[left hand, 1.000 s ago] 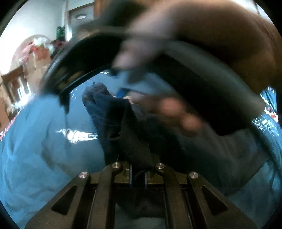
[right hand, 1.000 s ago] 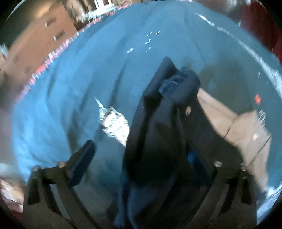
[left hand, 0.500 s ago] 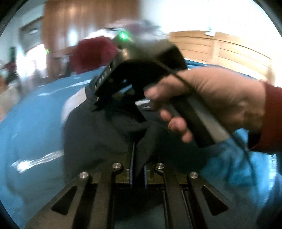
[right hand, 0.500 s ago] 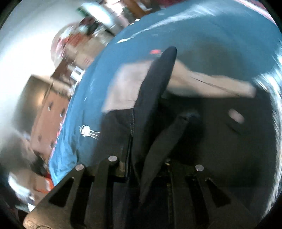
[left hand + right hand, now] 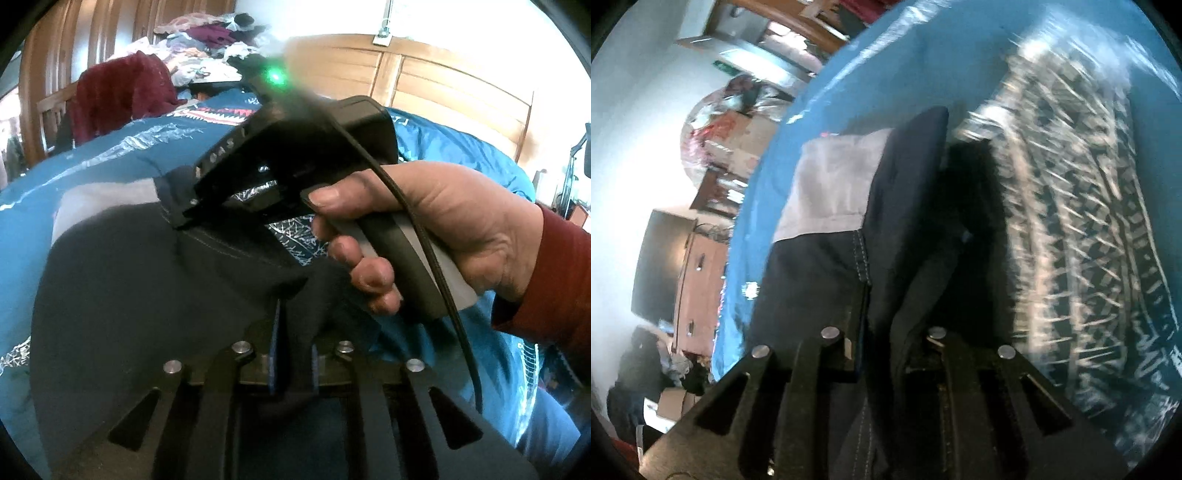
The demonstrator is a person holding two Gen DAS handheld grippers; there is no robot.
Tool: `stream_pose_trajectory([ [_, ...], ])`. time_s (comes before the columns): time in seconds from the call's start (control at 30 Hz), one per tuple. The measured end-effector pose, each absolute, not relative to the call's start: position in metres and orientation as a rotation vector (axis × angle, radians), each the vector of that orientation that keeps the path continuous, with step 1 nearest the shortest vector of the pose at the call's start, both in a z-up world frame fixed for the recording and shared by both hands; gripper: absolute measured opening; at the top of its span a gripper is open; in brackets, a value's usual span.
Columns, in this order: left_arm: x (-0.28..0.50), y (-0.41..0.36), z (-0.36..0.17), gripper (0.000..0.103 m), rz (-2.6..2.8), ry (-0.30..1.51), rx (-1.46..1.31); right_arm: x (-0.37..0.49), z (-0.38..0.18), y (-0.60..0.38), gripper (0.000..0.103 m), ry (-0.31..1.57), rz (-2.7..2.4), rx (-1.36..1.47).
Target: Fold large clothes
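Both grippers are clamped onto the same dark navy garment with a pale grey panel [image 5: 122, 288], which lies bunched up on a bed covered by a blue quilt with a white pattern [image 5: 92, 162].

The left wrist view has the left gripper [image 5: 293, 354] with its blue-padded fingers pinched shut on a fold of the dark cloth. It's the only view where you actually see the person: a hand [image 5: 436, 229] in a dark red sleeve [image 5: 554, 288] holding the black pistol-style handle of the right gripper [image 5: 184, 218], whose tip sits on the garment's stitched edge. A green light glows on top of it, and a black cable [image 5: 436, 258] runs down across the hand. Behind, a wooden headboard [image 5: 443, 85] and a heap of clothes [image 5: 207, 40] at the far edge of the bed.

The right wrist view shows that gripper's jaws closed on a thick fold, with the grey panel much clearer. It also catches a brown cabinet [image 5: 698, 280] off the bed's side, which the other view misses.
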State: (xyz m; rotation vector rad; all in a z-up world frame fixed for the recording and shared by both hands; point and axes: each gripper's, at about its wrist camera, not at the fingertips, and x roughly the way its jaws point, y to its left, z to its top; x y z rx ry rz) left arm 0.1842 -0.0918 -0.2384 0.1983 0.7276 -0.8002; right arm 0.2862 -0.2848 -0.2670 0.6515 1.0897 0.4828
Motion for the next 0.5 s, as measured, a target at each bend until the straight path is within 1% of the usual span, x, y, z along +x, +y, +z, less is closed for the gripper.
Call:
stream_pose_trajectory([
  [0.07,0.181,-0.090,-0.248,0.018,-0.793,0.765,0.202,0.287,-0.282,-0.293,0.013,1.114,0.483,0.689],
  [0.13,0.179,-0.083,-0.246,0.018,-0.789,0.786,0.195,0.287,-0.294,-0.296,0.013,1.140,0.520,0.744],
  [0.17,0.174,-0.082,-0.243,0.018,-0.790,0.778,0.195,0.287,-0.293,-0.297,0.016,1.142,0.527,0.762],
  [0.23,0.158,-0.062,-0.225,0.019,-0.775,0.733,0.198,0.282,-0.288,-0.300,0.025,1.156,0.556,0.773],
  [0.3,0.145,-0.038,-0.209,0.019,-0.747,0.693,0.196,0.273,-0.283,-0.303,0.044,1.160,0.583,0.783],
  [0.37,0.131,-0.003,-0.195,0.019,-0.685,0.651,0.192,0.258,-0.280,-0.305,0.049,1.166,0.601,0.794],
  [0.43,0.123,0.030,-0.189,0.019,-0.608,0.634,0.188,0.242,-0.278,-0.306,0.050,1.173,0.607,0.799],
  [0.5,0.119,0.052,-0.193,0.019,-0.559,0.643,0.179,0.227,-0.274,-0.306,0.060,1.167,0.607,0.794],
])
